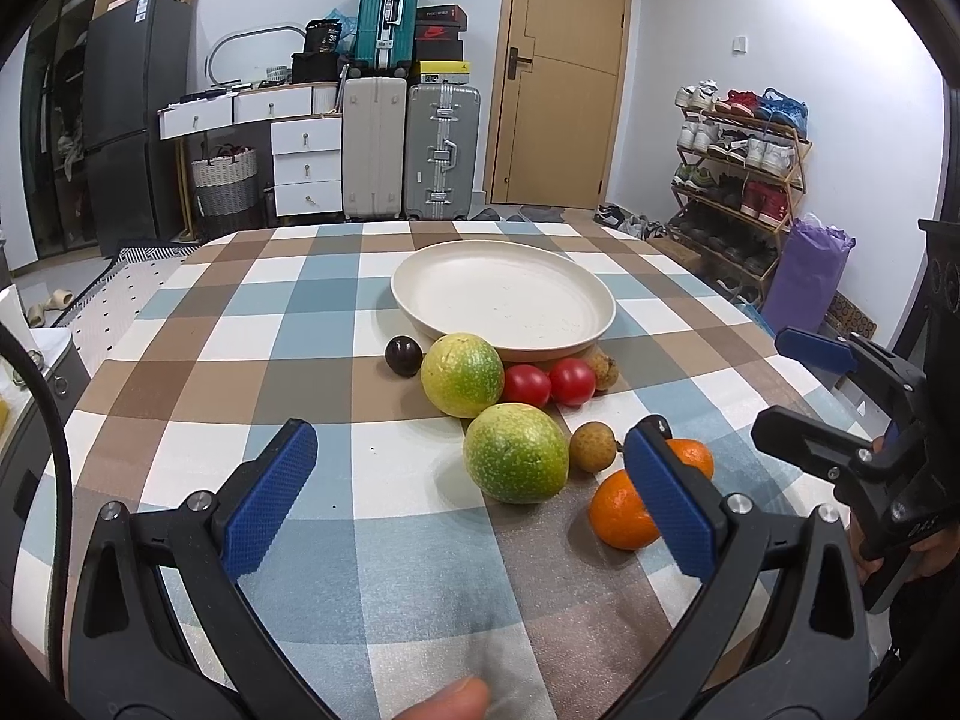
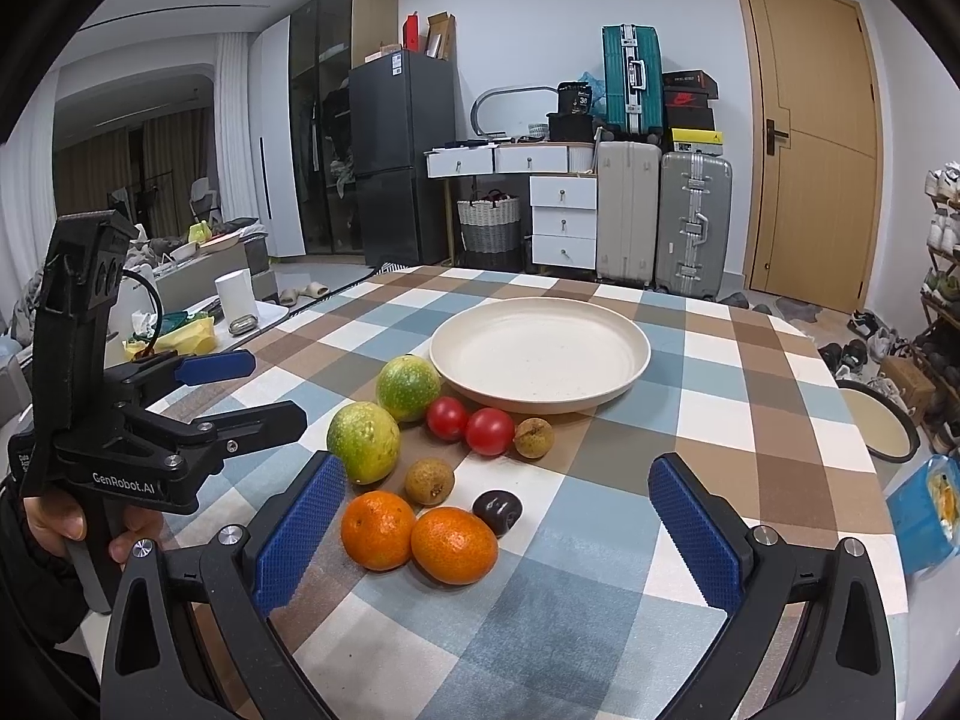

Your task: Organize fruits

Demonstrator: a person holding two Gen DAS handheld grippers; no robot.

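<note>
Fruits, from green-yellow round citrus (image 2: 363, 441) to glossy orange mandarins (image 2: 454, 544), sit loose mid-frame before the empty cream round plate (image 2: 540, 354), so we hold left gripper (image 1: 474, 495) and right gripper (image 2: 498, 531) spread wide, gripping nothing, ready to load.

Near orange (image 1: 621, 513) half hidden behind left tongs pad; far orange (image 1: 693, 457) mostly hidden.
</note>
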